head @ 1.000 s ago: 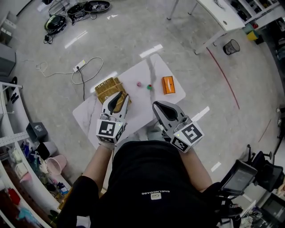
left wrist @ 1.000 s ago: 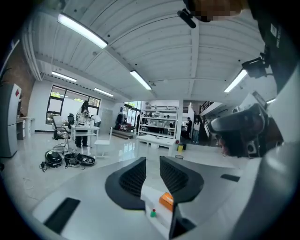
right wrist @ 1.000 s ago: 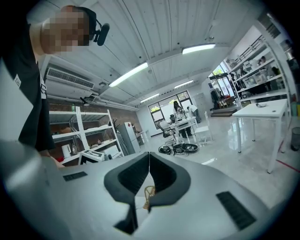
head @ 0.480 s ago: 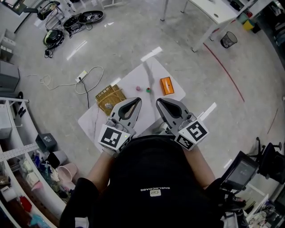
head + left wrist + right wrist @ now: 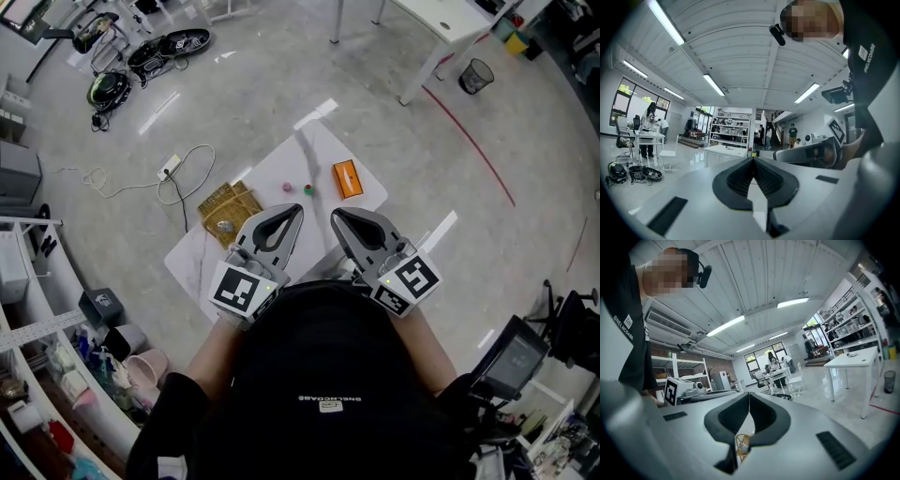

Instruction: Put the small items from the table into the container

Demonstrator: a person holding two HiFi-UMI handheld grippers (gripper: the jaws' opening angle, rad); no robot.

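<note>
The left gripper (image 5: 297,210) and right gripper (image 5: 335,214) are hovering near the person, fingers together, empty. The pink piece (image 5: 289,187), green piece (image 5: 307,190) and orange box (image 5: 347,178) are lying right of the basket (image 5: 234,192). Jaws arriving shut could be flicking them off the table (image 5: 323,150).

The white rectangular table (image 5: 323,150) has a smooth, faintly grey-veined, stone-like top with a slight sheen. On it lie a golden woven wicker basket (image 5: 228,208), coarse and open-textured, and a smooth orange box (image 5: 347,178). Around the table, the polished grey floor (image 5: 262,75) is glossy and mirrors the lights. Above the table's near edge, the left gripper (image 5: 298,209) and right gripper (image 5: 335,215) have matt grey plastic shells and black ribbed pads (image 5: 740,179).
</note>
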